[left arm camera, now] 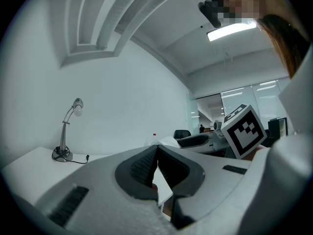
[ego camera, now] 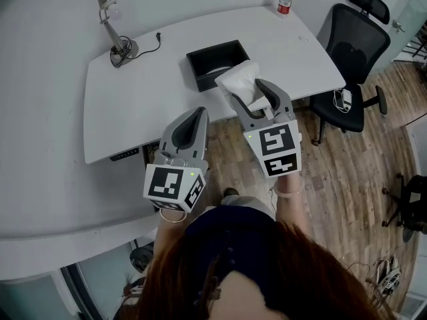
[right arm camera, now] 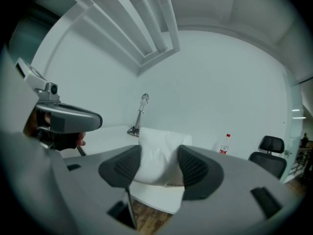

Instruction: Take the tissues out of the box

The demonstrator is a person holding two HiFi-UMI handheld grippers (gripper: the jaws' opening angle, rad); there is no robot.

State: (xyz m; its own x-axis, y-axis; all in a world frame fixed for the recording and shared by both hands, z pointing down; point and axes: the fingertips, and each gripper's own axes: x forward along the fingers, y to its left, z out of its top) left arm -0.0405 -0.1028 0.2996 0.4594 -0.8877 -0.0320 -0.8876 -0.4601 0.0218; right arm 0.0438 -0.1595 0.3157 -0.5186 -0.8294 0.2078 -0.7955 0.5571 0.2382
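White desk (ego camera: 133,105) beneath; tissue pack (right arm camera: 157,153) between 2 jaws of right gripper (right arm camera: 159,168).

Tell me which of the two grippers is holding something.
The right gripper: its jaws clamp a white bundle of tissues. The left gripper has its jaws shut together with nothing between them.

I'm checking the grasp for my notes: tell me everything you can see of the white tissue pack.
The tissue pack is a soft, white, pillow-like bundle in what looks like thin plastic wrap. The right gripper is shut on it, its pads denting both sides, and the pack bulges past the jaws. It hangs in the air over the front edge of the table, close to the black box, touching nothing else visible.
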